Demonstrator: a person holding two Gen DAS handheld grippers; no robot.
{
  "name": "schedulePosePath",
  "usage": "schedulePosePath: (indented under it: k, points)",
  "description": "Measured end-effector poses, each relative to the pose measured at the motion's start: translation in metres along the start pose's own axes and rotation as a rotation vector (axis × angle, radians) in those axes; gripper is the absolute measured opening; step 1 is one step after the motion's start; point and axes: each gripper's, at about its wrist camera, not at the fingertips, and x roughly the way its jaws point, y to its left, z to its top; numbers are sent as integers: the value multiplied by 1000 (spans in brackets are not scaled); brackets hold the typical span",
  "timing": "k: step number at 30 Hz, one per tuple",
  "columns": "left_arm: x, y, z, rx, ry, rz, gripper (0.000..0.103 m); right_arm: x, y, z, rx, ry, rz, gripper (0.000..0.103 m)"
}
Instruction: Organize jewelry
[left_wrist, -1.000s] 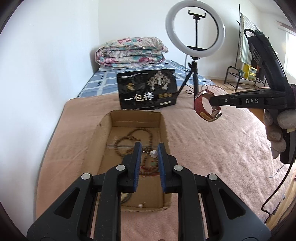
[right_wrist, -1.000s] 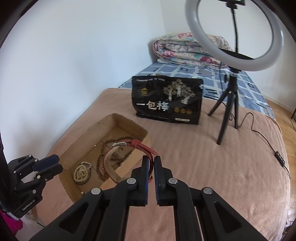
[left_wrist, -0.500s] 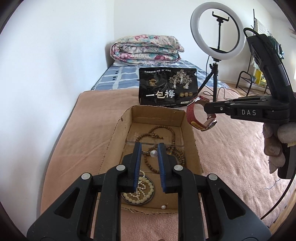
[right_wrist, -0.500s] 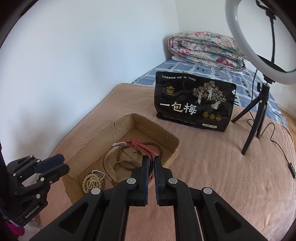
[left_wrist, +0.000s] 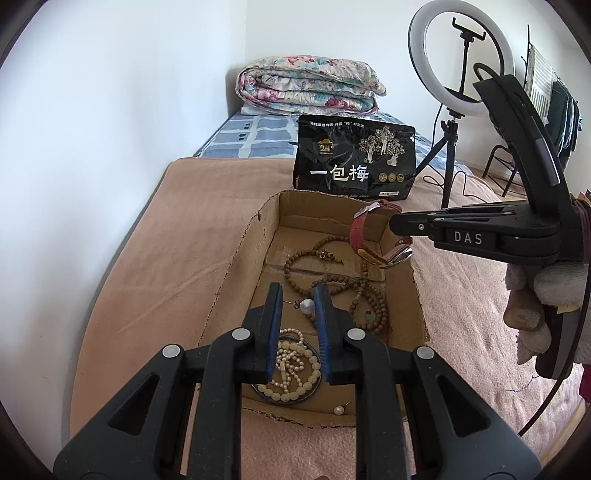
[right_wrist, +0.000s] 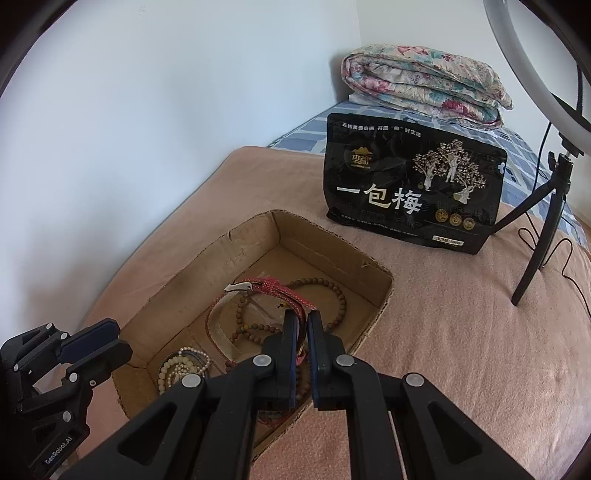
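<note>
**Two pieces carried, the rest already lying in the box**

Several pieces are already lying in the cardboard box: brown bead strands across the middle and far part of the floor, a coil of pale beads at the near end, and one loose pearl by the near wall. Two pieces are still being carried, so the sorting appears well along but not finished.

The right tongs are pinching the red watch by its strap, jaws together on it; the watch is hanging over the far right part of the box, above the right wall, not yet resting on anything. The left tongs are standing nearly together over the near half of the box, and a pearl earring is sitting between the blue pads, seemingly held by its thin wire; the contact itself is too fine to confirm.

Both remaining drops look to be short lowerings. Room inside is getting tight: beads are covering most of the floor, leaving bare cardboard mainly along the far wall and left side. The box walls are low and ragged, so the dangling strap could be catching on the right rim. Outside the box, the pink blanket on the bed is lying open to the right, with a black bag standing just beyond the far wall and a ring-light tripod further right.
</note>
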Motion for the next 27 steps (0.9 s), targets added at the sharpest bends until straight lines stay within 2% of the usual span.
schedulePosePath:
  k: [6,9,11,16,17,18,19,20,24,27]
  points:
    - [0,-3,0,6,0,2,17,4,4,-1,-14,5,0,5]
    - [0,-3,0,3,0,-3,17,3,5,0,-13,-1,-2,14]
    - [-1,-2,1,3,-3,-1,17,-1,7,0,-14,-18,-12,26]
    - [-1,-1,2,3,10,6,17,-8,9,3,-23,-37,-16,33]
    - [-2,-1,1,2,11,8,21,-10,9,3,-27,-43,-26,40]
    - [-2,-1,1,1,9,11,37,-12,10,3,-29,-48,-35,45]
    - [-3,-1,1,0,2,18,60,-15,10,3,-31,-57,-45,55]
    - [-5,-1,1,0,-12,25,66,-18,10,3,-33,-67,-52,59]
    - [-11,-1,1,-3,-26,30,68,-28,8,3,-31,-79,-62,61]
    - [-17,-2,1,0,-34,33,68,-36,6,2,-21,-92,-64,67]
